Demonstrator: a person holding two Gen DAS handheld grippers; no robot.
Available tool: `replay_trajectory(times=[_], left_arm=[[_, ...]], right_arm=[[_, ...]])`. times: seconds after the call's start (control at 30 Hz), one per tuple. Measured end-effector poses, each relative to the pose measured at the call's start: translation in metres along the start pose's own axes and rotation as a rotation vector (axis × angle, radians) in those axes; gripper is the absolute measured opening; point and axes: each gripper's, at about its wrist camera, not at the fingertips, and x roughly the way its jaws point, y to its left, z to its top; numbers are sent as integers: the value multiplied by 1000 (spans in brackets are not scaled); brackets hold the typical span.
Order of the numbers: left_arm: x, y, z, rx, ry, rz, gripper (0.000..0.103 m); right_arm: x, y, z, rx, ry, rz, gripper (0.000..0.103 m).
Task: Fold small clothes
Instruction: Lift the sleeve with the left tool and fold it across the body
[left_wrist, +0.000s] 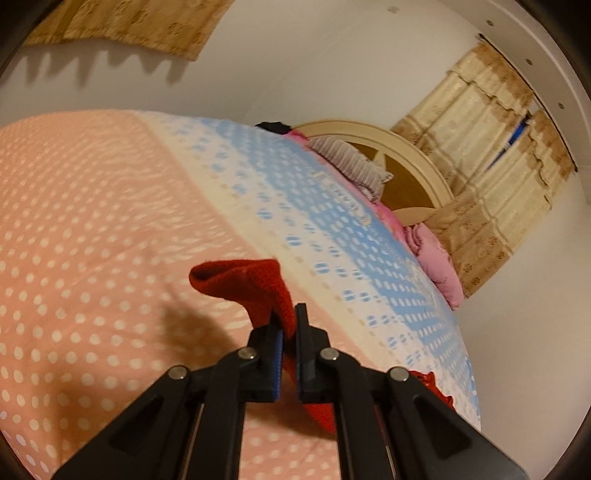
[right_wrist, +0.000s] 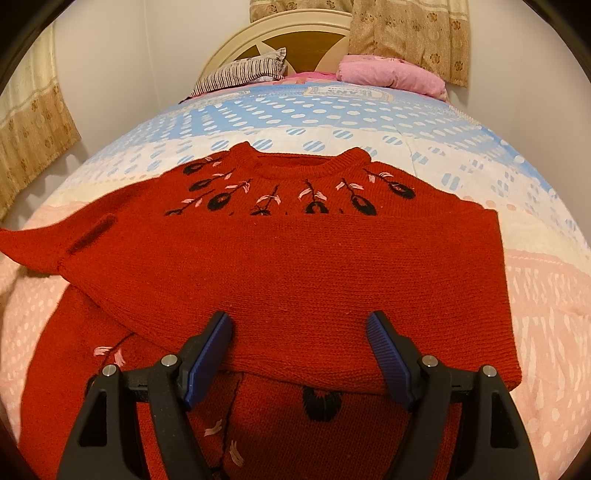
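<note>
A red knit sweater (right_wrist: 295, 258) with black and pink embroidered flowers lies on the bed, its right sleeve folded across the chest. My right gripper (right_wrist: 299, 325) is open and empty, hovering over the folded sleeve near the sweater's middle. My left gripper (left_wrist: 290, 325) is shut on the red sleeve end (left_wrist: 247, 286) and holds it lifted above the pink dotted bedspread (left_wrist: 92, 221). The lifted left sleeve also shows at the left edge of the right wrist view (right_wrist: 33, 243).
The bedspread turns blue and white (right_wrist: 332, 114) toward the head. A striped pillow (right_wrist: 243, 74) and a pink quilt (right_wrist: 391, 74) lie by the cream headboard (right_wrist: 295, 26). Beige curtains (left_wrist: 491, 166) hang beside the bed.
</note>
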Motion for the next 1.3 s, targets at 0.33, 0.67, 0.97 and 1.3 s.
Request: replay_trajectory(times=[0.33, 0.67, 0.97, 1.3], left_arm=[[-9, -75, 17, 106, -33, -102, 5], [-10, -134, 13, 174, -33, -163, 5], [-13, -203, -1, 266, -30, -228, 5], [-11, -295, -35, 355, -4, -361, 5]], right_arm=[[-26, -15, -3, 101, -38, 62, 82], [-54, -16, -23, 53, -48, 85, 82], [-65, -30, -47, 60, -47, 80, 82], [-62, -41, -55, 126, -48, 111, 82]])
